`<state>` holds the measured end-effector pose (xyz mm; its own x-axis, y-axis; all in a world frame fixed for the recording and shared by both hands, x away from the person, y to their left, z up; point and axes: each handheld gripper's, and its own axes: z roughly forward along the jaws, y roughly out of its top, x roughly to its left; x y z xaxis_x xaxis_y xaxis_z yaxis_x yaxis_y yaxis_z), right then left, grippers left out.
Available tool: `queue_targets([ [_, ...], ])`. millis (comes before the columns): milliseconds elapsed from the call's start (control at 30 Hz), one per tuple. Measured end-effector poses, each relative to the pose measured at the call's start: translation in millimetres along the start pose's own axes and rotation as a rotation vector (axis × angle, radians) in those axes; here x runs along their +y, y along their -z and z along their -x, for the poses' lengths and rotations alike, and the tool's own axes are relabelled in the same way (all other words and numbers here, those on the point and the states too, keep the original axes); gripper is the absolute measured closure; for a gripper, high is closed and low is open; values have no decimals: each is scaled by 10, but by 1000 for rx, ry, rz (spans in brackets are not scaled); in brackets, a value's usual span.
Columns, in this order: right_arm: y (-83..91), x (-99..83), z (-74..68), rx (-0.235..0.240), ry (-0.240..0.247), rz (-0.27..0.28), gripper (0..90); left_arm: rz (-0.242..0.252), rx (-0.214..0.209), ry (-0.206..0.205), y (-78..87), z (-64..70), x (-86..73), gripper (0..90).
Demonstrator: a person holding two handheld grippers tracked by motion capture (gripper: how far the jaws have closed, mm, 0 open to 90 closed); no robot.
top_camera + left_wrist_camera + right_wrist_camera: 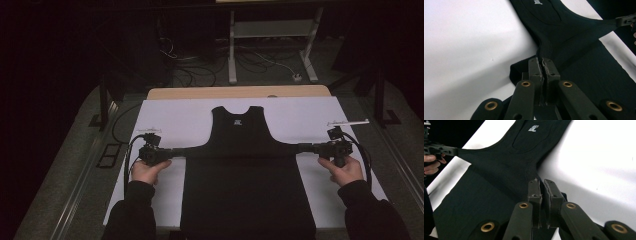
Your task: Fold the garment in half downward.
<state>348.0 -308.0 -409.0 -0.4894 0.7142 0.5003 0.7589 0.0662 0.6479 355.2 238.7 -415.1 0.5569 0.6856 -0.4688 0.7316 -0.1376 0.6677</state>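
A black sleeveless top [245, 170] lies flat on a white sheet [170, 117], neckline at the far side, with a small white label [533, 128] at the neck. My left gripper [181, 150] is shut on the top's left edge below the armhole, the cloth pinched between its jaws [542, 61]. My right gripper [300, 146] is shut on the top's right edge at the same height [542, 182]. The cloth is pulled taut sideways between the two. A hand holds each gripper.
The white sheet covers a wooden table [240, 92] whose far edge shows. Beyond it stand a white table frame [270, 30] and cables [195, 75] on the floor. A white bar [348, 122] lies at the sheet's right edge.
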Motion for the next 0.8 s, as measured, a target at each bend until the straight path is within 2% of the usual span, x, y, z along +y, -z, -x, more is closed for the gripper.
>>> queue_targets([
  [233,8,-84,-15,-3,-15,-25,828,-4,-9,3,34,59,-50,858],
  [800,33,-225,-75,-7,-11,-88,827,-85,-2,3,22,106,-214,859],
])
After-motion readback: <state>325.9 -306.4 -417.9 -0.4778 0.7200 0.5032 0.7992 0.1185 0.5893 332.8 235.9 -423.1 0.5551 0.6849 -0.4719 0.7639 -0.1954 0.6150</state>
